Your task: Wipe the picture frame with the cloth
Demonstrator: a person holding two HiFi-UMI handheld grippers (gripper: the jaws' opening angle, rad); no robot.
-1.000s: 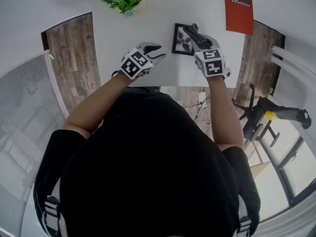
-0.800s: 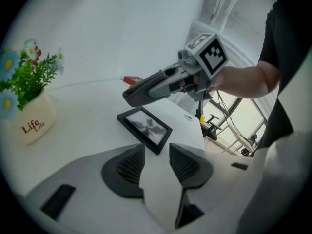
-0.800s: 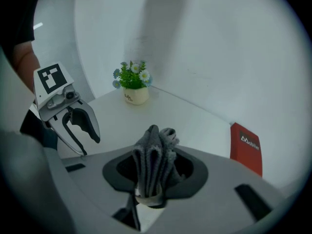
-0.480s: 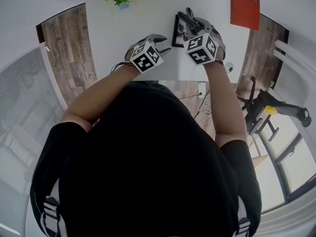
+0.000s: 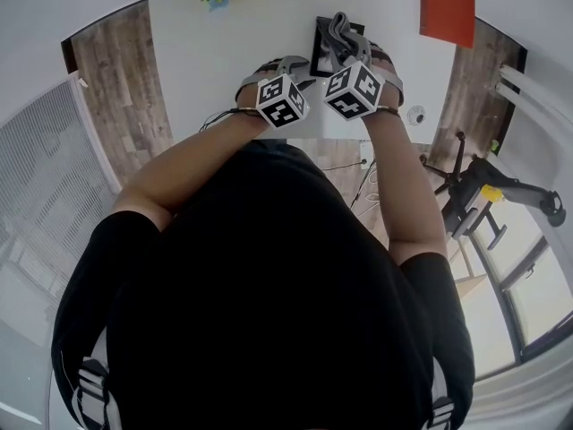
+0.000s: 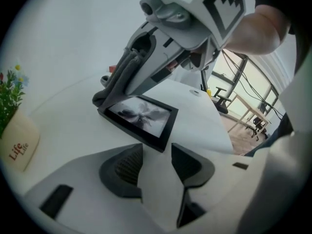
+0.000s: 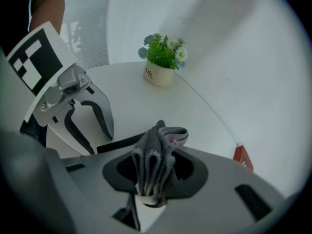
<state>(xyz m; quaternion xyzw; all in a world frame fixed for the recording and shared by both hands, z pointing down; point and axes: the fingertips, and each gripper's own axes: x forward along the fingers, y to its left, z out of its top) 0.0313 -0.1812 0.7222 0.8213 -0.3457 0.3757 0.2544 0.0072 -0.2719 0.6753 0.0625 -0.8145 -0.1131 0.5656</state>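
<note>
I am seeing the left tongs (image 6: 157,150) showing pale grey shells and dark grey ribbed pads (image 6: 124,167), which have just been opening with only the white table (image 6: 63,145) between them. Just beyond them the picture frame (image 6: 141,117) is showing black borders round a grey-and-white print. The right tongs (image 7: 155,172) are wearing the same pale grey. They are carrying a cube (image 5: 352,90) of black-and-white squares and pinching a cloth (image 7: 156,150) that is showing mid grey with a hint of pink in its fold. Past their tips a plant (image 7: 163,52) is showing green leaves with white and blue flowers, and it is sitting in a cream pot (image 7: 158,75). To their right a sign (image 5: 447,7) is showing red with white letters.
</note>
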